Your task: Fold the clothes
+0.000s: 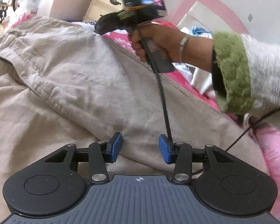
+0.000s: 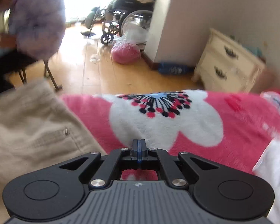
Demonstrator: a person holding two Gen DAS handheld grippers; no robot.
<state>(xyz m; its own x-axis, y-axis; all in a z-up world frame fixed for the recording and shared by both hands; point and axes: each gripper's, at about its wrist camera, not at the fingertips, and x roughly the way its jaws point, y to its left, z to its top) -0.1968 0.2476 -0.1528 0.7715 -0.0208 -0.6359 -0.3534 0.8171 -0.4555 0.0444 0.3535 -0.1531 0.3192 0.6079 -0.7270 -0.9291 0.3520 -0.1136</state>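
A beige garment (image 1: 69, 71) with a zip and stitched seams lies spread over a pink flowered blanket (image 2: 242, 123). My left gripper (image 1: 140, 147) hangs just above the cloth, its blue pads (image 1: 116, 146) apart with nothing pinched between them. A hand in a green-cuffed fleece sleeve (image 1: 231, 71) holds my right gripper (image 1: 99, 26) near the garment's far edge. In the right wrist view the right gripper (image 2: 139, 149) is shut, pads pressed together with nothing seen between them. It sits over the blanket's white flower, with the beige garment (image 2: 28, 127) to its left.
A cream nightstand (image 2: 227, 61) stands past the bed by the wall. On the wooden floor are a wheelchair (image 2: 125, 18) and a pink bag (image 2: 126, 53). A person in a lilac jacket (image 2: 37, 18) sits at far left. White cloth (image 2: 270, 168) lies at right. A black cable (image 1: 164, 102) hangs from the right gripper.
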